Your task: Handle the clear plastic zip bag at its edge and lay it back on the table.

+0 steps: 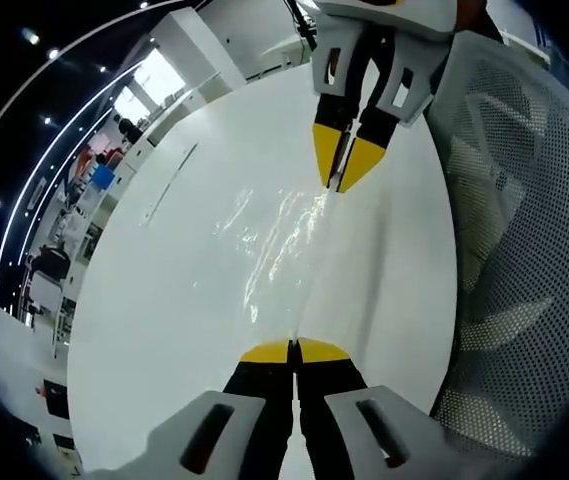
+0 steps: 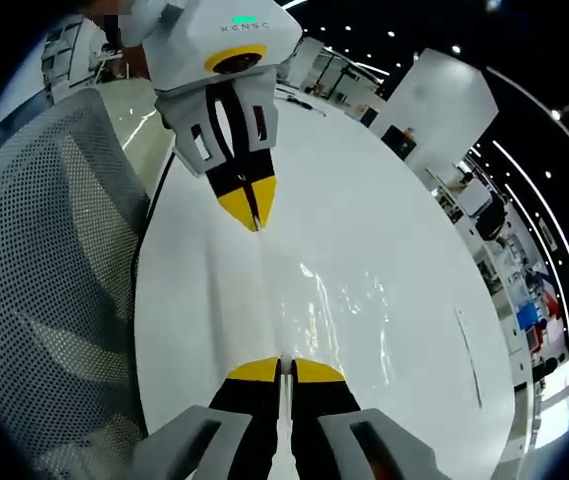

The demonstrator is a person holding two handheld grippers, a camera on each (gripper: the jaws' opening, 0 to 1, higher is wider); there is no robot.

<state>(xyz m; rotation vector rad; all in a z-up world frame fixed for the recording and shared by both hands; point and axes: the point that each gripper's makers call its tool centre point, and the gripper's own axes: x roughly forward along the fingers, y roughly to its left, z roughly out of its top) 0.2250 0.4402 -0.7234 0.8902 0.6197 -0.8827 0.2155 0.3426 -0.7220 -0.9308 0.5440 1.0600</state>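
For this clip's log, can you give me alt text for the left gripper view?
Two grippers hold a clear plastic zip bag taut above a white table: the left gripper is shut on its near edge, the right gripper on its far edge. A white mesh chair stands beside the table.

The left gripper view looks close along its own jaws across the white table (image 1: 164,330), facing the right gripper (image 1: 347,165) at upper centre. The right gripper view looks back at the left gripper (image 2: 249,208). Both share the table and the mesh chair (image 2: 44,300).
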